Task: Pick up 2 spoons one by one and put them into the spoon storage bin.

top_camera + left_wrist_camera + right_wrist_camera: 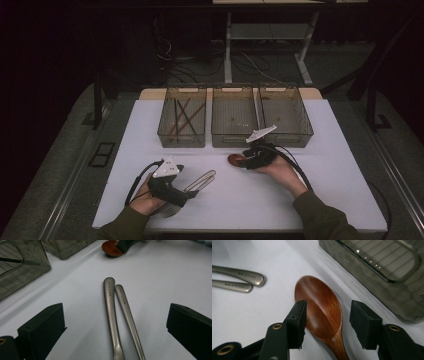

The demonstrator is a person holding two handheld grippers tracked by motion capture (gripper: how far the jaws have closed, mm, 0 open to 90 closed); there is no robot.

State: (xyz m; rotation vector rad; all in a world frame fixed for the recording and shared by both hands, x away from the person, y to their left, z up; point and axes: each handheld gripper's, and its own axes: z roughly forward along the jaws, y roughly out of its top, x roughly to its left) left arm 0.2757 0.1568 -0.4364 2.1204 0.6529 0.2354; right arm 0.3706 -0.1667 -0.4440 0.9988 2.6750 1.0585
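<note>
Nearest, two metal handles (pixel 117 317) lay side by side on the white desk (pixel 320 190), between the left gripper's (pixel 192 192) released fingers (pixel 41 331). Farther out, one wooden spoon (pixel 320 308) rested on the desk, its bowl between the right gripper's (pixel 327 320) parted fingers, not clamped. Beyond stood three clear bins (pixel 182 117); the high view showed sticks in the left one, while the gripper views revealed engraving on the handles.

Between the right gripper's (pixel 327 317) matt black jaws lies a wooden spoon (pixel 322 307), reddish-brown and smoothly polished. Beyond its bowl, two brushed metal handles (pixel 239 280) have a satin sheen. Beside it stands a smoky translucent plastic bin (pixel 387 272), glossy.
</note>
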